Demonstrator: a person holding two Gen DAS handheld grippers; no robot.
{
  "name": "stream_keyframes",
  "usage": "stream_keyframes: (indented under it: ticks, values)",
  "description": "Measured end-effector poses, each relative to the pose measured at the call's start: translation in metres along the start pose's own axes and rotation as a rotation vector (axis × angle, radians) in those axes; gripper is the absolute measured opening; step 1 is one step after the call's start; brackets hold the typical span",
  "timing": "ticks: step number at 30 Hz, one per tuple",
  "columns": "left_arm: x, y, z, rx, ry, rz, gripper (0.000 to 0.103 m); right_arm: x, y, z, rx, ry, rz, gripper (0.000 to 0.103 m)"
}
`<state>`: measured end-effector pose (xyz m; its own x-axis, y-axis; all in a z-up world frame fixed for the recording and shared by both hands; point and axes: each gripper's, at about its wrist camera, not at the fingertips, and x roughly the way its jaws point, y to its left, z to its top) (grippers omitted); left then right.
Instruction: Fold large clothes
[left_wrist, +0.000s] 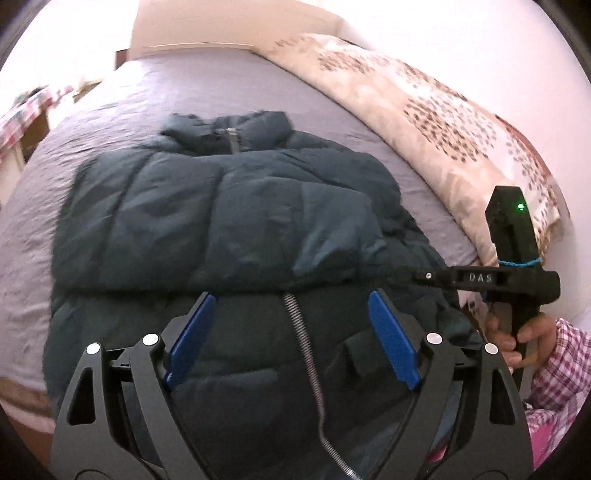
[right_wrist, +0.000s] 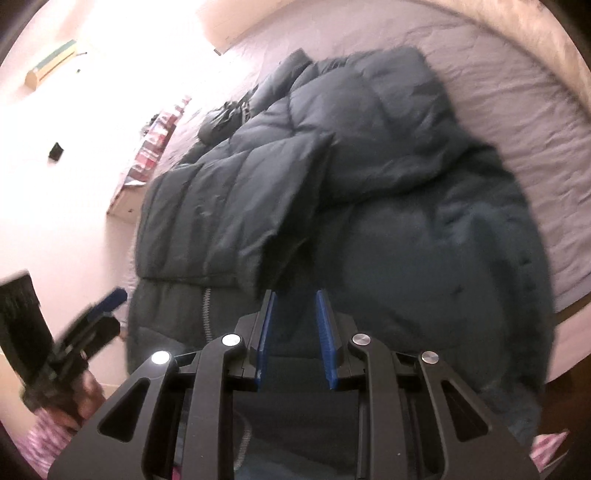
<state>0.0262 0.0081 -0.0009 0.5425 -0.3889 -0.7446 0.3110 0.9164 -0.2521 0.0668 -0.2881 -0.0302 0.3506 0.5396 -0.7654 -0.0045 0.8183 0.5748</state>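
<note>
Left wrist: dark puffer jacket (left_wrist: 221, 206) flat on bed (left_wrist: 110, 107), sleeves folded in, collar far. Left gripper (left_wrist: 291, 314) wide apart over near hem; right gripper (right_wrist: 293, 295) narrowly apart, empty. Looks soft, bulky, slippery, springy; best pinched at near hem corners.

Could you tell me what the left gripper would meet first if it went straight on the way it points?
Most likely the dark puffer jacket: the open left gripper points at its zipped front, though depth is unclear.
</note>
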Motion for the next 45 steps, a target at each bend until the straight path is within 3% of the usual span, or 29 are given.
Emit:
stream_keyframes:
  ticks: [1,3,8,10,14,16,20,25,29,30,34,37,39,41,43,45]
  values:
    - [-0.004,0.004,-0.003,-0.019,-0.008,0.01,0.084,0.002,0.002,0.002,0.011,0.007,0.006,0.033]
    - [-0.014,0.02,-0.013,-0.077,-0.029,0.036,0.084,0.006,0.006,0.008,0.029,-0.006,-0.011,0.068]
    - [-0.027,0.052,-0.032,-0.187,-0.051,0.091,0.084,0.015,0.024,0.027,0.022,-0.041,-0.002,0.07]
    - [-0.031,0.063,-0.038,-0.225,-0.059,0.112,0.084,0.022,0.031,0.033,0.005,-0.041,-0.031,0.067]
    - [-0.035,0.077,-0.045,-0.274,-0.066,0.124,0.084,0.037,0.035,0.035,-0.024,-0.015,-0.12,0.015]
    - [-0.037,0.081,-0.047,-0.285,-0.07,0.128,0.084,0.031,0.034,0.034,-0.017,-0.043,-0.103,0.007]
    - [-0.035,0.088,-0.048,-0.303,-0.073,0.13,0.084,0.014,0.029,0.031,-0.016,-0.088,-0.108,0.005]
    - [-0.029,0.092,-0.048,-0.321,-0.06,0.128,0.084,0.032,0.016,0.028,0.022,-0.009,-0.12,0.01]
    - [-0.032,0.093,-0.049,-0.319,-0.066,0.145,0.084,0.032,0.011,0.029,0.051,-0.005,-0.14,0.038]
    - [-0.034,0.094,-0.049,-0.318,-0.071,0.152,0.084,0.027,0.009,0.029,0.057,-0.019,-0.137,0.039]
    - [-0.04,0.099,-0.052,-0.322,-0.086,0.188,0.084,-0.002,0.009,0.022,0.016,-0.135,-0.17,0.038]
    - [-0.041,0.107,-0.055,-0.349,-0.083,0.202,0.084,-0.019,0.015,0.013,-0.055,-0.188,-0.129,0.023]
    - [-0.04,0.111,-0.058,-0.358,-0.071,0.217,0.084,-0.017,0.021,0.01,-0.092,-0.166,-0.081,0.012]
    - [-0.04,0.114,-0.061,-0.358,-0.061,0.24,0.084,0.001,0.031,0.01,-0.128,-0.104,-0.06,0.01]
    - [-0.041,0.116,-0.064,-0.355,-0.055,0.264,0.084,0.017,0.035,0.01,-0.147,-0.065,-0.075,0.01]
    - [-0.045,0.116,-0.068,-0.341,-0.047,0.296,0.084,0.039,0.036,0.01,-0.175,-0.02,-0.144,0.01]
